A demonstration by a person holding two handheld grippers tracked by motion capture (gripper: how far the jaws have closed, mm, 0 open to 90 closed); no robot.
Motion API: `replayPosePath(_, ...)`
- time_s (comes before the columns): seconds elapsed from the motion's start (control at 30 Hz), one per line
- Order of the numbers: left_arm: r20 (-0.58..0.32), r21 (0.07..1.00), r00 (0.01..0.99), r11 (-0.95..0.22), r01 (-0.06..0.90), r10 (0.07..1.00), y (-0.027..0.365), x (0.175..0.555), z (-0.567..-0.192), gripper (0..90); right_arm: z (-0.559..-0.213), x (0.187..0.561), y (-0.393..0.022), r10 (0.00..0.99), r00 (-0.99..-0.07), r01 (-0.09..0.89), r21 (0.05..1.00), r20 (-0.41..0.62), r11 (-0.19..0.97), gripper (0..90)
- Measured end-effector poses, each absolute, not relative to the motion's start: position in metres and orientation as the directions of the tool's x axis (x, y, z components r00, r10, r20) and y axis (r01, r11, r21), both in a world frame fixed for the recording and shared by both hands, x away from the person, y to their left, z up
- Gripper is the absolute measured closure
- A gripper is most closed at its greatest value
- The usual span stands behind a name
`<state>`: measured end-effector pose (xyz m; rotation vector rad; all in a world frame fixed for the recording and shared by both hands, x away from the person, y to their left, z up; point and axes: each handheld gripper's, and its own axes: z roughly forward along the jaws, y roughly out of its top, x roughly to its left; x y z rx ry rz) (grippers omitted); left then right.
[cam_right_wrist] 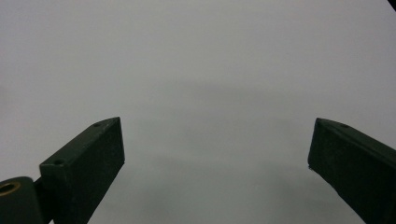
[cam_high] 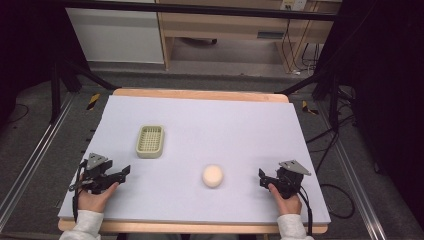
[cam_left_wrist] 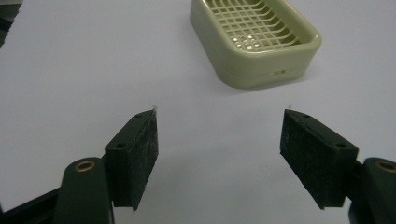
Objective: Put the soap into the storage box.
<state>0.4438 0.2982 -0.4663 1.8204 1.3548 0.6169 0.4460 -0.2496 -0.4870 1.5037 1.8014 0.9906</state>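
Jaws of the left gripper [cam_left_wrist: 219,126] stand apart, empty, soap dish [cam_left_wrist: 256,39] just ahead; right gripper [cam_right_wrist: 215,144] gapes too, soap [cam_high: 212,176] off to its left.

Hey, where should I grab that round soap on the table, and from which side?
Probably across the soap's widest middle, coming from above with jaws either side. It is a low rounded puck lying flat on the table with open space all round, so the curved top offers nothing to pinch. The right gripper, jaws open, is nearest.
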Motion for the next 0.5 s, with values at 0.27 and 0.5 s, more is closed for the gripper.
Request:
replayPosePath(0.27, -0.049, 0.812, 0.369, -0.178, 0.556, 0.928, 0.280, 0.438, -0.464, 29.5, -0.487, 0.444, -0.249, 0.981, -0.195, 0.530, 0.844, 0.019, 0.089, 4.4)
replayPosePath(0.5, -0.044, 0.807, 0.399, -0.203, 0.554, 0.916, 0.271, 0.435, -0.463, 30.0, -0.487, 0.443, -0.249, 0.980, -0.199, 0.522, 0.848, 0.016, 0.092, 4.4)
